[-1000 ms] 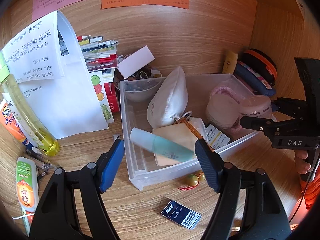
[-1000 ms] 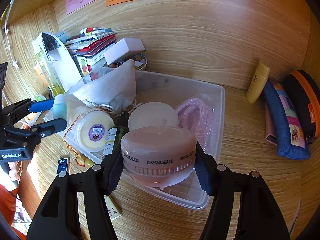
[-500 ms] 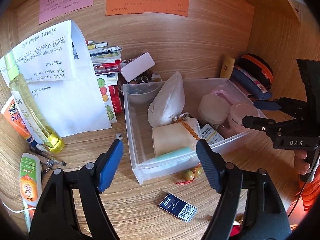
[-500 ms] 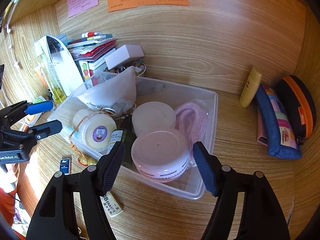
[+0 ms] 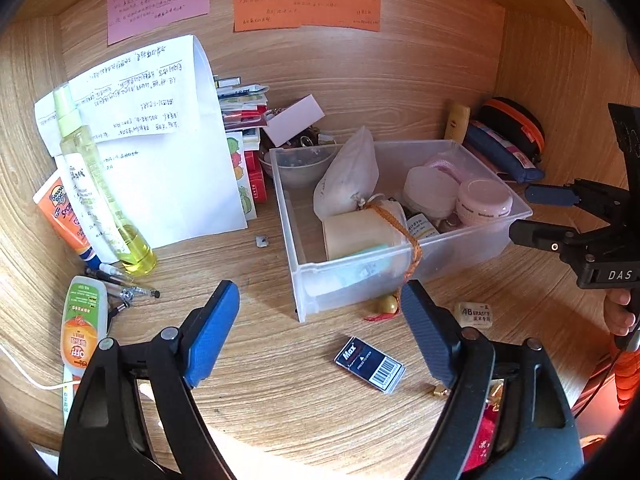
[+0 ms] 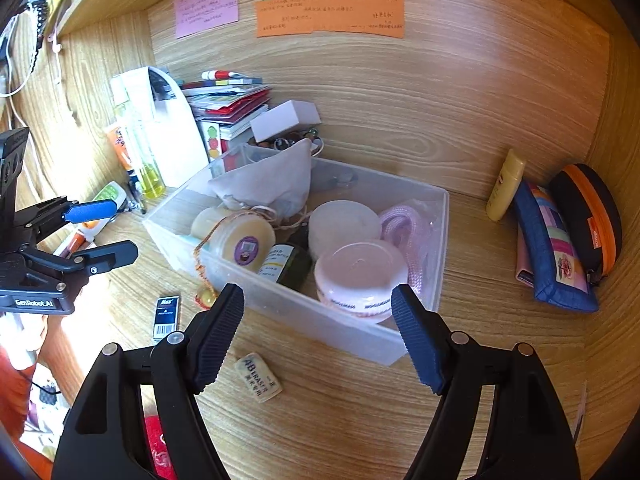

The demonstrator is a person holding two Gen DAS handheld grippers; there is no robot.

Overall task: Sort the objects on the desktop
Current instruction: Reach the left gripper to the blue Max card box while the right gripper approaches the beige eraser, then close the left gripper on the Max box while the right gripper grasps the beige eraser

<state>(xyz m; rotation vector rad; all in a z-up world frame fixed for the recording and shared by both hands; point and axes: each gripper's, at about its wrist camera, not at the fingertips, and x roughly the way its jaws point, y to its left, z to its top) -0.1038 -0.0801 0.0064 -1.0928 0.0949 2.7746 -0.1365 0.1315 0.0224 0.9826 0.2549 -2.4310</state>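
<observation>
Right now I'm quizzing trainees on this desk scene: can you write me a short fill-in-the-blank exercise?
1. The pink jar sits inside the clear ____.
2. The eraser lies on the ____, outside the bin.
3. Both the left tool and the right tool are ____ and hold nothing.

Missing words: bin; desk; open

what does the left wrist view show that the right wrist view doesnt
Only the left wrist view shows the small grey cube on the desk left of the clear bin, and the pens beside the OFF bottle.

Only the right wrist view shows the purple label on the round cream tin and the dark green bottle in full.

Both show the bin, the pink jar, the eraser, the Max staple box, and both hand-held grippers, left and right, open and empty.
</observation>
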